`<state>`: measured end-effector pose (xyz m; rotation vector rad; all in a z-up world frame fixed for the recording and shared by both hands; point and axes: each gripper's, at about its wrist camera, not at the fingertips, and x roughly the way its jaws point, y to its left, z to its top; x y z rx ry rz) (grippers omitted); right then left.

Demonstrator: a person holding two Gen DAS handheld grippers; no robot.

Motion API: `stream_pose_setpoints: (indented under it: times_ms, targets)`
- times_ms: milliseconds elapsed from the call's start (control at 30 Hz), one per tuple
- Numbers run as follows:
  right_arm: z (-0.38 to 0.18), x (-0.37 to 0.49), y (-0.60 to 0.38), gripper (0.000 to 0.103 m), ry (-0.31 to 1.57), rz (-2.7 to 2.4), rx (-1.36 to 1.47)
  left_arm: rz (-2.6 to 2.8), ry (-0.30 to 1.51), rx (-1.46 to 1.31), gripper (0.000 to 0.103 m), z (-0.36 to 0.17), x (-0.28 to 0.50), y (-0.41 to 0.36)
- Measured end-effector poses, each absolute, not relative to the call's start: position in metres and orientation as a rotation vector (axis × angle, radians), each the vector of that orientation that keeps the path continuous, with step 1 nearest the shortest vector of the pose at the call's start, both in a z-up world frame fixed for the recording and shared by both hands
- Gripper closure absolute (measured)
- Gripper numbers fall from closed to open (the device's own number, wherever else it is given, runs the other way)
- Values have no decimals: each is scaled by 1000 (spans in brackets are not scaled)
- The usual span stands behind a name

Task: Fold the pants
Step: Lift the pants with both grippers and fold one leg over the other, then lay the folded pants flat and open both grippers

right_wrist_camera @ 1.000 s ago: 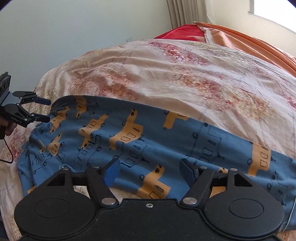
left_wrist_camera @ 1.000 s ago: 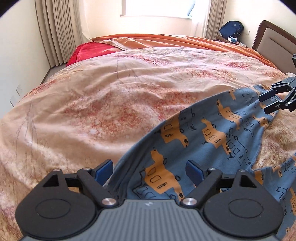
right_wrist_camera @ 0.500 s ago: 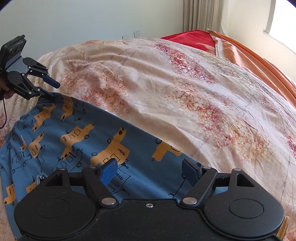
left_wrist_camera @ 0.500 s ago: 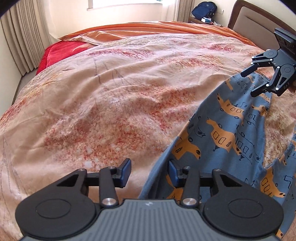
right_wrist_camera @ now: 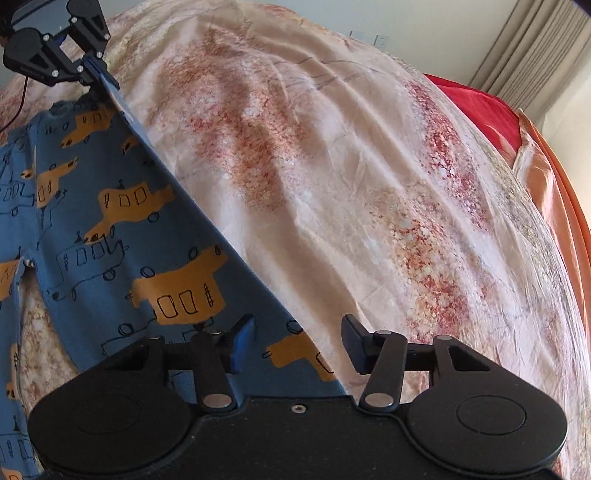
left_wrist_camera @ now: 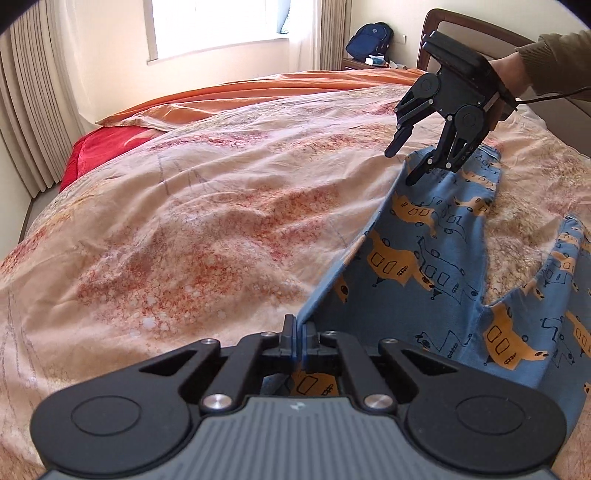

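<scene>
Blue pants (left_wrist_camera: 424,258) printed with orange vehicles lie spread on the bed, one long edge pulled taut. My left gripper (left_wrist_camera: 298,332) is shut on that edge at the near end, with cloth pinched between its pads. The right wrist view shows the same left gripper (right_wrist_camera: 92,70) gripping the pants (right_wrist_camera: 110,240) at the far end of the edge. My right gripper (right_wrist_camera: 297,345) straddles the edge of the pants, and its jaws are closing with the cloth between them, pads apart from it. Seen from the left wrist, the right gripper (left_wrist_camera: 402,166) hovers over the far hem.
A peach floral duvet (left_wrist_camera: 203,221) covers the bed, with an orange sheet (left_wrist_camera: 277,88) and a red blanket (left_wrist_camera: 96,147) beyond it. A person's hand and sleeve (left_wrist_camera: 535,62) hold the right gripper in front of the headboard (left_wrist_camera: 465,26). Curtains (left_wrist_camera: 33,110) hang on the left.
My left gripper's jaws closed onto the pants' edge and lifted it slightly. The right gripper rolled and moved over the far edge, and its jaws narrowed.
</scene>
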<state>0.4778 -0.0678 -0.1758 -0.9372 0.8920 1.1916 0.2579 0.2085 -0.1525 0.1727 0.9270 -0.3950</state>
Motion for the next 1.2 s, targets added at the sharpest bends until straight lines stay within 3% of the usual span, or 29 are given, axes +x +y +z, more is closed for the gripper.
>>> stream_pose_setpoints:
  times_ms: [100, 167, 200, 633, 1200]
  targets:
    - [-180, 476, -64, 53, 903, 1221, -986, -406, 922, 167, 102, -152, 253, 208]
    - [-180, 475, -63, 82, 937, 1249, -993, -398, 921, 172, 102, -154, 251, 207]
    - [-179, 474, -64, 102, 959, 1261, -984, -391, 920, 176, 102, -155, 251, 206]
    - [-132, 413, -113, 103, 835, 1197, -865, -321, 841, 147, 102, -133, 224, 200]
    - [-128, 316, -154, 103, 948, 1163, -705, -306, 889, 154, 102, -139, 157, 166]
